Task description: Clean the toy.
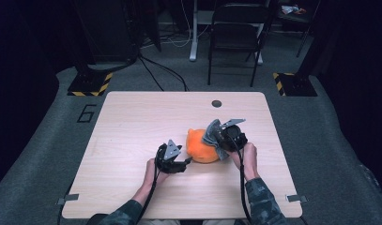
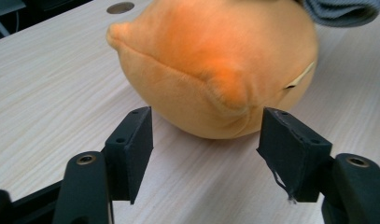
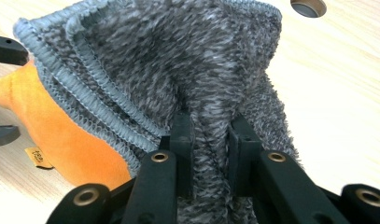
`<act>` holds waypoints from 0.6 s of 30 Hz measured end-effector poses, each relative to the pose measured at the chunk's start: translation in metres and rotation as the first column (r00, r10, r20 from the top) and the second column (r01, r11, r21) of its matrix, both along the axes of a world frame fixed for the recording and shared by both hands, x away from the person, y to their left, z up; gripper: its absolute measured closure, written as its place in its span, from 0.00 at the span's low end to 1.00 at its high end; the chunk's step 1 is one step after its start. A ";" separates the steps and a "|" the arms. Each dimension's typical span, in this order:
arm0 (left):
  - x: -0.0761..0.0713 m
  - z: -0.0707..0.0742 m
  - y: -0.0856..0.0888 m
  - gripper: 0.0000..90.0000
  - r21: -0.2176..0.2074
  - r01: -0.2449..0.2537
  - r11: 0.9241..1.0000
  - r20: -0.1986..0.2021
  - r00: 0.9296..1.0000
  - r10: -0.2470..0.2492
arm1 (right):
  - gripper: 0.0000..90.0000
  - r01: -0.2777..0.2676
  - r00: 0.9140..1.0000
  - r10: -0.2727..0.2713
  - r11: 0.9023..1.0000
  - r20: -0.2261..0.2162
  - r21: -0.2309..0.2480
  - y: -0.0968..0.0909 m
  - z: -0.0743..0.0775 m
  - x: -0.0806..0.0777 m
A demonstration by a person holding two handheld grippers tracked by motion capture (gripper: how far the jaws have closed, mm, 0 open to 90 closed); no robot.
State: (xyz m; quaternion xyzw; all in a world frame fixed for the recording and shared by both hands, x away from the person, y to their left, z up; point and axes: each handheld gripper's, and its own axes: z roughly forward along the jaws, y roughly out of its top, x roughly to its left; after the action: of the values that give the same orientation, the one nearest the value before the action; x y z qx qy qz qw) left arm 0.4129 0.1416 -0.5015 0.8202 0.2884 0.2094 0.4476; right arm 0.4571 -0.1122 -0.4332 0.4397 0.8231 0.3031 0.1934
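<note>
The orange plush toy sits on the wooden table, a little right of centre and toward the near edge, between the 2 hand-held tools. The right gripper is clamped tight on a bunched fold of the grey cloth, which hangs against the toy's right, far flank. The left gripper rests just near-left of the toy with its jaws apart — the plush bulges toward the gap, yet neither pad presses it.

The work in hand looks like wiping or draping the toy with the cloth. To do it well, I would steady the toy first: close the left jaws on the raised seam or the small nub facing them, not on the round belly, which would likely squash and slip. Then draw the cloth across in 1 slow pass, keeping the pinch high on the fold so the hem trails free.

The toy is short-pile plush, soft and egg-shaped, with a stitched ridge and a small cream tag. The cloth is fluffy, mottled grey terry with a ribbed, overlocked edge — limp, and probably clingy against the plush. The table is smooth pale woodgrain with a round cable hole at its far side.
</note>
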 end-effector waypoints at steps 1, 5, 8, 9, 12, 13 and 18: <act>0.000 -0.001 0.000 0.38 0.005 0.000 1.000 -0.002 1.000 0.000 | 0.84 0.001 1.000 -0.001 1.000 0.000 0.003 0.000 0.000 0.000; 0.001 -0.003 -0.002 0.38 0.030 0.001 1.000 0.020 1.000 -0.002 | 0.84 0.005 1.000 -0.005 1.000 -0.005 0.008 -0.001 -0.001 0.002; 0.003 -0.004 -0.007 0.40 0.025 0.007 1.000 0.035 0.999 -0.008 | 0.84 0.006 1.000 -0.006 1.000 -0.005 0.008 0.000 -0.002 0.002; 0.003 -0.005 -0.008 0.42 0.025 0.013 1.000 0.032 0.999 -0.014 | 0.84 0.008 1.000 -0.008 1.000 -0.004 0.007 0.000 -0.002 0.002; 0.003 -0.006 -0.009 0.48 0.032 0.017 0.999 0.047 0.999 -0.018 | 0.84 0.003 1.000 -0.003 1.000 -0.001 0.008 0.000 -0.002 0.003; 0.003 -0.006 -0.009 0.49 0.028 0.019 0.999 0.044 0.999 -0.020 | 0.84 0.007 1.000 -0.007 1.000 -0.003 0.010 0.001 -0.002 0.002; 0.003 -0.008 -0.010 0.62 0.021 0.031 0.999 0.046 0.998 -0.032 | 0.84 0.009 1.000 -0.009 1.000 -0.001 0.016 0.002 -0.003 0.002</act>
State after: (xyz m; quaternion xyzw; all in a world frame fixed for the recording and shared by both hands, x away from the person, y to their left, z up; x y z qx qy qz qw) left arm 0.4155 0.1312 -0.5094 0.8240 0.2627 0.2242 0.4492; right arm 0.4587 -0.1101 -0.4358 0.4449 0.8187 0.3087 0.1910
